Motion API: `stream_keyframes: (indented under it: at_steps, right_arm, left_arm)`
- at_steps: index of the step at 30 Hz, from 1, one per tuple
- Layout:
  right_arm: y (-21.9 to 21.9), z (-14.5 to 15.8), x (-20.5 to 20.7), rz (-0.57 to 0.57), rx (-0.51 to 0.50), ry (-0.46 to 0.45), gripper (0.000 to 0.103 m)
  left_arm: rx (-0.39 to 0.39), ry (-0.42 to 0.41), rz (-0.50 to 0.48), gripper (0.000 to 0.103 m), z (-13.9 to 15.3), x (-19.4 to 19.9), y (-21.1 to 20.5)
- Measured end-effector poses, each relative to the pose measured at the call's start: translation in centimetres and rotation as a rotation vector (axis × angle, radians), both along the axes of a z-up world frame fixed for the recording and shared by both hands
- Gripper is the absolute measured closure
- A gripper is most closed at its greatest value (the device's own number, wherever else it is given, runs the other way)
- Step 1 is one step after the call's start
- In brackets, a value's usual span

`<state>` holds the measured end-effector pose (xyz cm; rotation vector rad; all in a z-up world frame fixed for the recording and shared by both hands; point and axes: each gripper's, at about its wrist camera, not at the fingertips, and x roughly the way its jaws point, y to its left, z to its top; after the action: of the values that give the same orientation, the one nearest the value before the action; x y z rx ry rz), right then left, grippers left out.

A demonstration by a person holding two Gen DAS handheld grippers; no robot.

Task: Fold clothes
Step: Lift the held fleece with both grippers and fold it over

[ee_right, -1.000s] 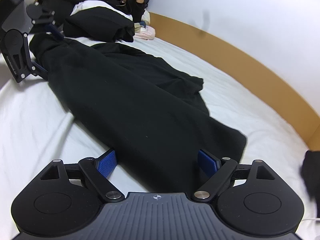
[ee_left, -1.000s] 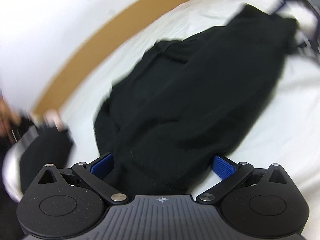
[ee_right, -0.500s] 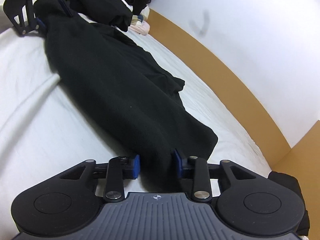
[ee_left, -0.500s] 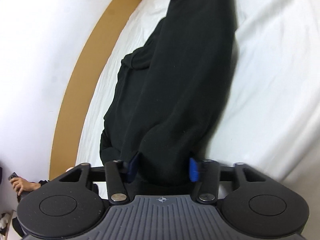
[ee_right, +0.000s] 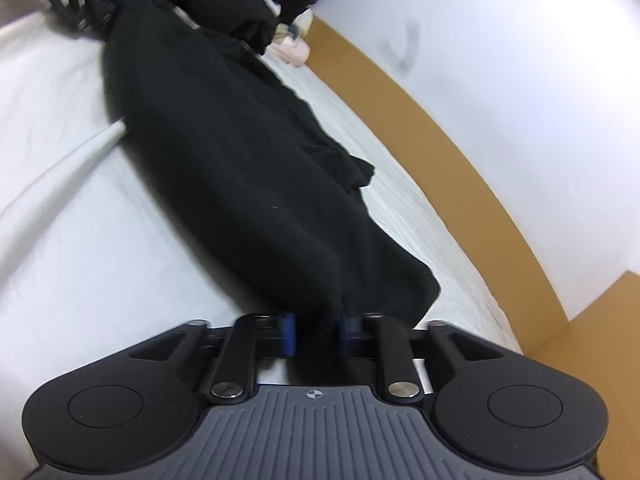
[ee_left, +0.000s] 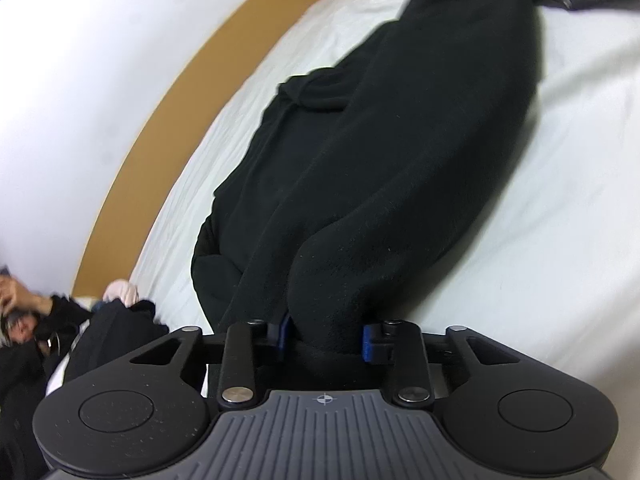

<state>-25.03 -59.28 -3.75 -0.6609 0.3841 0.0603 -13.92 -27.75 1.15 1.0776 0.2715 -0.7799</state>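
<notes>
Gripping opposite ends of black garment on white sheet: left gripper and right gripper clamping bunched fabric, jaws nearly closed.

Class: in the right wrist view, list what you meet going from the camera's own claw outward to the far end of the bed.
Right claw → black garment → left claw gripping its far end.
</notes>
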Motion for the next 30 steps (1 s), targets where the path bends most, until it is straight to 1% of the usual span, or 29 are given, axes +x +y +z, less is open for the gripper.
stream_keyframes:
  at_steps: [2, 4, 7, 10, 12, 13, 14, 17, 19, 20, 22, 23, 24, 26, 28, 30]
  right_arm:
    - [-0.3, 0.7, -0.8, 0.006, 0.028, -0.02, 0.096]
    - [-0.6, 1.4, -1.6, 0.012, 0.055, -0.04, 0.096]
    - [-1.1, 2.5, -2.8, 0.022, 0.096, -0.07, 0.096]
    - [-1.6, 3.6, -4.0, 0.031, 0.138, -0.1, 0.096]
    - [-1.9, 4.4, -4.8, 0.037, 0.165, -0.12, 0.097]
    - [-2.1, 4.6, -5.3, 0.046, 0.178, -0.121, 0.096]
    - [-2.4, 4.8, -5.8, 0.068, 0.189, -0.099, 0.096]
    - [-3.4, 5.1, -7.5, 0.148, 0.233, -0.012, 0.096]
    - [-3.5, 5.4, -8.8, 0.196, 0.252, 0.051, 0.096]
    - [-3.4, 5.8, -9.6, 0.211, 0.243, 0.079, 0.096]
    - [-3.1, 6.9, -10.1, 0.243, 0.212, 0.139, 0.096]
    - [-3.1, 7.4, -9.9, 0.253, 0.198, 0.167, 0.096]
    - [-3.1, 7.8, -8.7, 0.245, 0.194, 0.188, 0.096]
    - [-3.3, 8.5, -6.5, 0.229, 0.186, 0.229, 0.097]
    - [-3.4, 9.2, -4.2, 0.213, 0.178, 0.27, 0.097]
    - [-3.5, 10.0, -1.9, 0.197, 0.17, 0.311, 0.097]
  left_arm:
    - [-0.09, 0.017, 0.022, 0.078, 0.9, -0.4, 0.8]
    - [-0.153, 0.039, 0.016, 0.079, 2.2, -1.0, 1.9]
    - [-0.183, 0.054, -0.042, 0.079, 4.5, -2.9, 3.4]
    - [-0.224, 0.065, -0.07, 0.078, 7.0, -4.3, 4.8]
    - [-0.25, 0.093, -0.081, 0.078, 8.2, -4.9, 5.7]
    - [-0.257, 0.108, -0.086, 0.078, 8.7, -5.3, 6.2]
    - [-0.262, 0.123, -0.09, 0.078, 9.2, -5.6, 6.7]
    - [-0.206, 0.166, -0.11, 0.078, 9.7, -6.6, 7.5]
    - [-0.136, 0.169, -0.151, 0.078, 10.0, -7.7, 8.0]
    - [-0.104, 0.173, -0.172, 0.078, 10.2, -8.1, 8.2]
    - [-0.05, 0.211, -0.194, 0.077, 10.6, -7.9, 8.3]
    - [-0.031, 0.227, -0.206, 0.077, 10.9, -7.6, 8.3]
    - [-0.026, 0.257, -0.212, 0.077, 11.3, -7.0, 8.3]
    - [-0.047, 0.297, -0.21, 0.077, 12.3, -5.6, 8.5]
    - [-0.046, 0.343, -0.217, 0.076, 13.6, -3.7, 8.2]
    - [-0.024, 0.395, -0.206, 0.072, 14.6, -0.7, 6.9]
